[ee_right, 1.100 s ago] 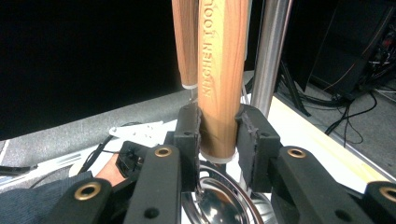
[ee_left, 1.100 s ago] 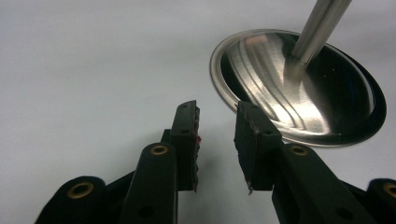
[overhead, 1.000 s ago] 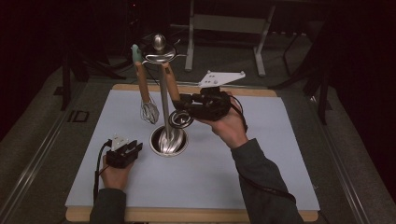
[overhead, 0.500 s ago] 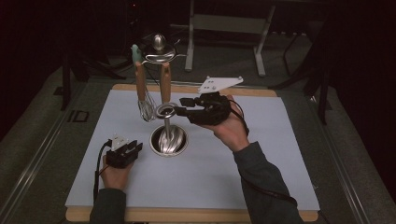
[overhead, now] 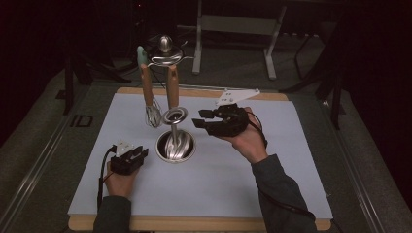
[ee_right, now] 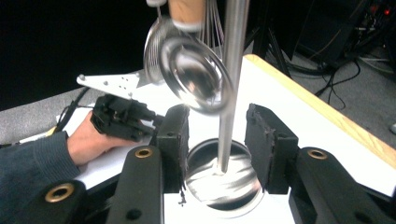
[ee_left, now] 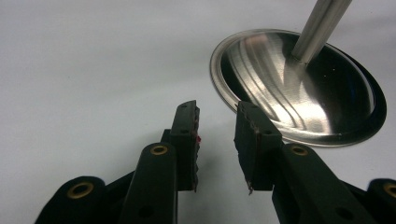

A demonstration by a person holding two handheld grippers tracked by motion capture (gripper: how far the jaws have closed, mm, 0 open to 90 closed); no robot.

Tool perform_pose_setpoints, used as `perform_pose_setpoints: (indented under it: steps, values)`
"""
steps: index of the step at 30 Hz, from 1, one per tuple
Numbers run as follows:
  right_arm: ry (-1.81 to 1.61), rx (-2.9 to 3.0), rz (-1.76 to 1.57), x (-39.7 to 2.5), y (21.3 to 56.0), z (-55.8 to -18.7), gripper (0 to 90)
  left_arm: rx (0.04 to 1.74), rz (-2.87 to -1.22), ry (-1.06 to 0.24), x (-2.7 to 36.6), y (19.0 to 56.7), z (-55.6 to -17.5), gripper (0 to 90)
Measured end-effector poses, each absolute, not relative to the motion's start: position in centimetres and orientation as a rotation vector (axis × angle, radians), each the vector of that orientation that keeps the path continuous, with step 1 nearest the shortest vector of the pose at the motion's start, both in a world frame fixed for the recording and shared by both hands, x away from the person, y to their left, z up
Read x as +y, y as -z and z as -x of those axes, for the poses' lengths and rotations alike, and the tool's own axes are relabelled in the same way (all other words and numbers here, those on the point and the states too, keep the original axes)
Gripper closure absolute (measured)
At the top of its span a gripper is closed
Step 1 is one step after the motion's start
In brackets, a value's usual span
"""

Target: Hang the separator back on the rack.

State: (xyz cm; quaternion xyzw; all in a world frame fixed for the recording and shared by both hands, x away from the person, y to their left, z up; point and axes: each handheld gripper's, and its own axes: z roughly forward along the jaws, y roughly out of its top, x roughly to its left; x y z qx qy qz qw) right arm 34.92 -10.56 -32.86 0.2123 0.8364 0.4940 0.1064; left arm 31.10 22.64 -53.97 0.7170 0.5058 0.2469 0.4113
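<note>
L claw (overhead: 137, 154) on desk (overhead: 272, 160) nr front, jaws narrowly apart, empty; stand base (overhead: 176, 145) just beside; R claw (overhead: 204, 119) wide, empty, raised just right of ladle bowl (overhead: 175, 116) hanging off stand; ladle handle top cut off in right gripper view; whisk (overhead: 153, 114) behind, partly hidden.

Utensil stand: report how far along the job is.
Done: a whisk and a wooden-handled strainer hang from the utensil stand. In hand: nothing; the right hand-held gripper is open beside the strainer, the left hand-held gripper open on the mat. Left: withdrawing, probably.
</note>
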Motion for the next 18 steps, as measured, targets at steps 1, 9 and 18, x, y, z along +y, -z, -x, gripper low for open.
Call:
perform_pose_setpoints:
  steps: [1,9,18]
  values:
    - [-1.452,2.463,-0.633,-10.7,33.0,-34.9,59.2,1.273,-1.805,-0.622,22.6,54.0,-31.1,69.6]
    - [-1.370,2.473,-0.707,-12.8,35.5,-35.2,57.9,1.274,-1.804,-0.621,22.6,54.0,-31.1,69.6]
    - [-1.234,2.433,-0.882,-17.5,40.4,-35.4,55.5,1.274,-1.805,-0.622,22.6,54.0,-31.1,69.6]
